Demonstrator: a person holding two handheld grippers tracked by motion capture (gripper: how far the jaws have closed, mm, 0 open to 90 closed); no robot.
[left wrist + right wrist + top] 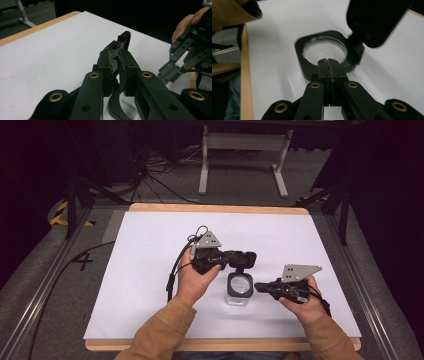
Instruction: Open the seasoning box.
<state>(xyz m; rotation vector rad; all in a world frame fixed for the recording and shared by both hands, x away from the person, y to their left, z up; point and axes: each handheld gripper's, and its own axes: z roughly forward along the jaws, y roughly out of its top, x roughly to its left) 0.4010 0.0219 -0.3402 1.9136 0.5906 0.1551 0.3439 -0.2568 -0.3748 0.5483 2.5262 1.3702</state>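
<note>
Magnifier (323,53) lens shows in my right gripper (328,65) view, jaws together; left gripper (115,72) pinches its handle (122,41).

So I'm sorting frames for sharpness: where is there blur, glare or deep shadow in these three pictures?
High view: sharp and evenly lit on the white table sheet, surroundings near black. Left gripper view: left gripper jaws crisp on the black handle of the magnifier, the other hand soft at the edge. Right gripper view: right gripper sharp, the black square-framed magnifying glass smeared, pale glare in its lens, a dark blurred mass top right.
</note>
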